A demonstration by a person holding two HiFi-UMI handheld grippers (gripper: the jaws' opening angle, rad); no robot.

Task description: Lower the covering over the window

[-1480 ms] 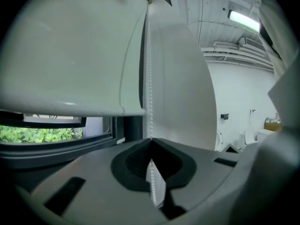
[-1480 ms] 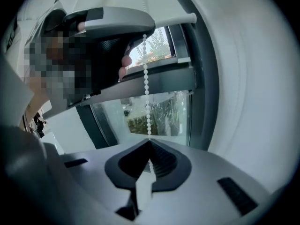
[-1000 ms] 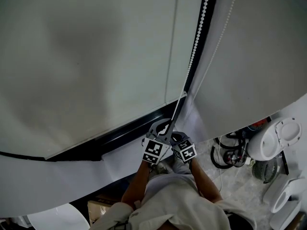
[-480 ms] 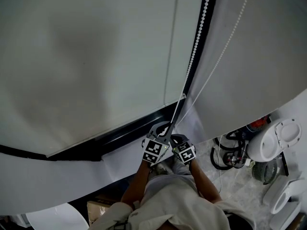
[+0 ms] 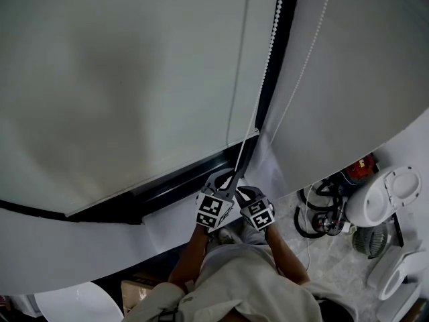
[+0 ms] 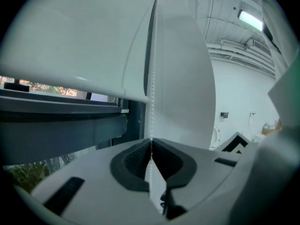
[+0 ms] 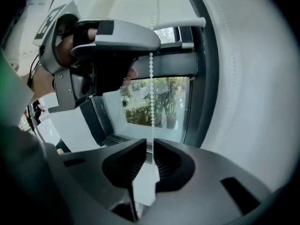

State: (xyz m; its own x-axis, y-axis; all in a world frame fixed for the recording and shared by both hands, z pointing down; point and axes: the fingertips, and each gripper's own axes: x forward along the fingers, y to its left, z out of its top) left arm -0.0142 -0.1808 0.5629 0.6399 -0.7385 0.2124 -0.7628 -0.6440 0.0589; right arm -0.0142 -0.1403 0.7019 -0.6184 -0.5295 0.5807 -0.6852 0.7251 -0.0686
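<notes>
**Head view, read left to right.** We see the roller blind (image 5: 120, 79) filling the field from 9 to 12 o'clock. Its bottom bar (image 5: 161, 174) sits just above the dark window frame (image 5: 174, 188). The bead chain (image 5: 271, 52) runs down from 1 o'clock to the centre, where both grippers meet it.

The left gripper (image 6: 151, 146) has its jaws pressed together on the chain. The right gripper (image 7: 151, 154), just beside it toward 4 o'clock, grips nothing. Its jaws are opening, and the chain hangs in the gap without touching either pad.

The marker cubes (image 5: 214, 210) carry black-and-white square codes; we can read no lettering on them. A second blind (image 5: 362, 79) hangs at 2 o'clock, and white round appliances (image 5: 389, 196) stand at 4 o'clock.
</notes>
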